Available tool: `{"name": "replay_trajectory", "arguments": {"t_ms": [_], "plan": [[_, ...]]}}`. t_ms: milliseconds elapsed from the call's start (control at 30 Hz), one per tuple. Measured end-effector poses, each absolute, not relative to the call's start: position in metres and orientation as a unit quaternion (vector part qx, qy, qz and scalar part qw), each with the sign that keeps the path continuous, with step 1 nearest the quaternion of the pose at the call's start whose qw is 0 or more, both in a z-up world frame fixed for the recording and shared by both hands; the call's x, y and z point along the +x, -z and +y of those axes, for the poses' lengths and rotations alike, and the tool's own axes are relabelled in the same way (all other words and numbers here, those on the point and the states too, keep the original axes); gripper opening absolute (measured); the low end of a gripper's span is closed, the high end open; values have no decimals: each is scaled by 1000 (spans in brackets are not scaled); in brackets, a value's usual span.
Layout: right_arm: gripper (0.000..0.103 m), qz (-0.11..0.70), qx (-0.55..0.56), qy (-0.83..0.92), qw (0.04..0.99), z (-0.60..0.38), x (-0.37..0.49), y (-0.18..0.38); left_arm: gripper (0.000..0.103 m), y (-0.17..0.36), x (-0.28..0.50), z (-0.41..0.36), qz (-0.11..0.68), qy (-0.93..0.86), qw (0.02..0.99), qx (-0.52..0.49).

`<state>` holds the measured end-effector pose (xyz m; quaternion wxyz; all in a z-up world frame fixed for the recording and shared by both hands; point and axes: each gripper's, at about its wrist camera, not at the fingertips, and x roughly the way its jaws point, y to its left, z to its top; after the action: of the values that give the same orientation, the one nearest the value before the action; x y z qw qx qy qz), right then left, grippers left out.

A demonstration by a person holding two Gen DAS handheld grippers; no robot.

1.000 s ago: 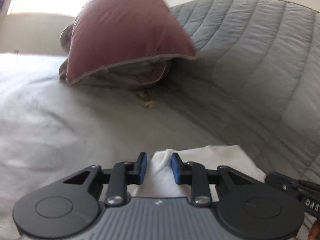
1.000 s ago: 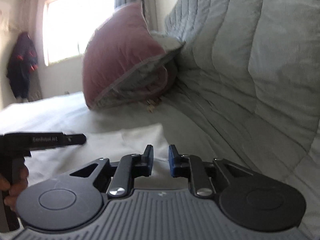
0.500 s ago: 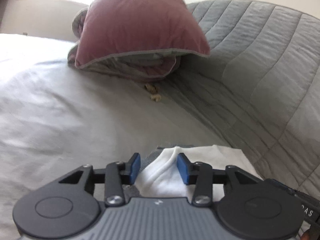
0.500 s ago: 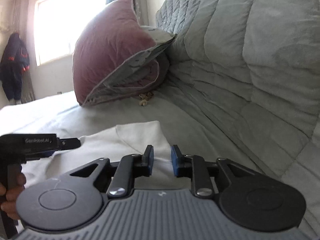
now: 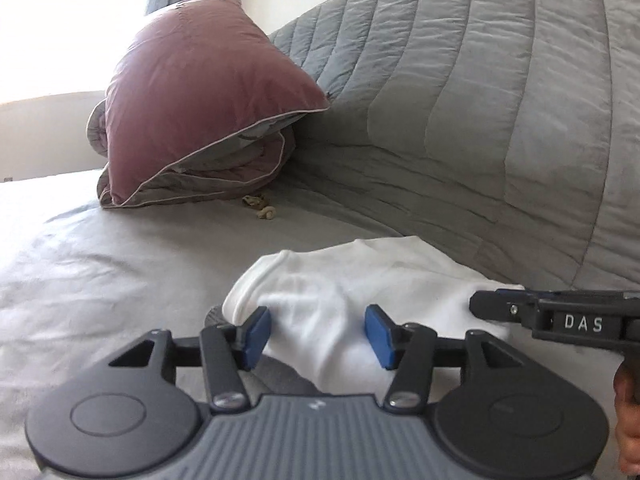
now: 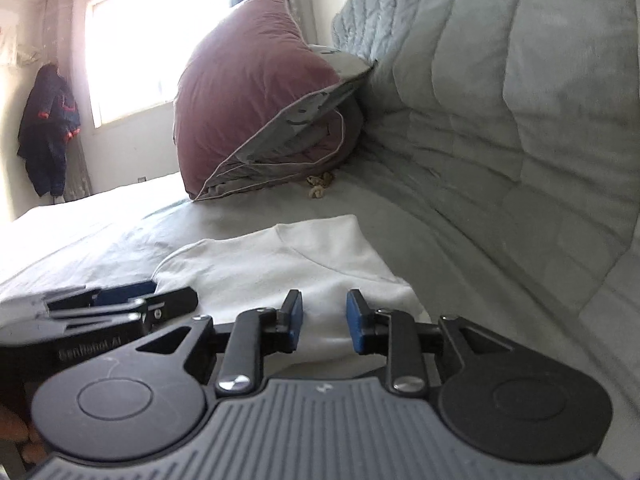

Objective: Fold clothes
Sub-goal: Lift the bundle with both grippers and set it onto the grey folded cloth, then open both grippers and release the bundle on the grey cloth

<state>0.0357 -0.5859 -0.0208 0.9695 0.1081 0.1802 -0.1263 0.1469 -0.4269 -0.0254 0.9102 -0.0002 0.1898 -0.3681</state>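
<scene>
On a grey-sheeted bed point(image 5: 120, 264) beside a quilted cover point(image 5: 480, 120), white garment point(image 5: 344, 280) lying soft, light and floppy, likely best pinched at a hem or corner, between left tongs point(image 5: 316, 332) and right tongs point(image 6: 322, 316), both opening, gripping nothing.
</scene>
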Motion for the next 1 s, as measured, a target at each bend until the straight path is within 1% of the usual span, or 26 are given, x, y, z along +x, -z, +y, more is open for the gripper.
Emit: {"name": "replay_trajectory", "arguments": {"t_ms": [100,267,333,400,533,700,767,833,900,933,967,1000], "plan": [[31,181,120,127,968,-584,31,9,59,14,144,-420,203,366,908,-5],[47,181,143,129,964,-573,14,-11,65,-5,130,-410,271,346,898,20],[49,184,150,131,962,-567,6,-19,65,-12,124,-406,296,333,894,36],[51,191,152,137,960,-558,-3,-27,68,-19,114,-398,310,324,893,46],[59,197,160,147,956,-541,-22,-43,74,-35,92,-381,325,313,890,68],[62,202,179,165,949,-521,-42,-60,79,-51,71,-363,342,303,885,94],[70,209,183,180,944,-514,-49,-68,83,-57,65,-358,349,299,882,100],[72,214,188,201,937,-508,-56,-75,87,-61,61,-355,357,295,880,103],[77,217,199,223,929,-502,-63,-78,95,-64,58,-352,362,290,880,106],[84,219,208,229,925,-500,-66,-78,98,-65,56,-352,364,289,879,110],[92,219,216,231,923,-498,-69,-77,101,-64,54,-352,365,287,878,113],[97,219,222,230,922,-496,-71,-74,102,-64,52,-352,365,286,878,117]]}}
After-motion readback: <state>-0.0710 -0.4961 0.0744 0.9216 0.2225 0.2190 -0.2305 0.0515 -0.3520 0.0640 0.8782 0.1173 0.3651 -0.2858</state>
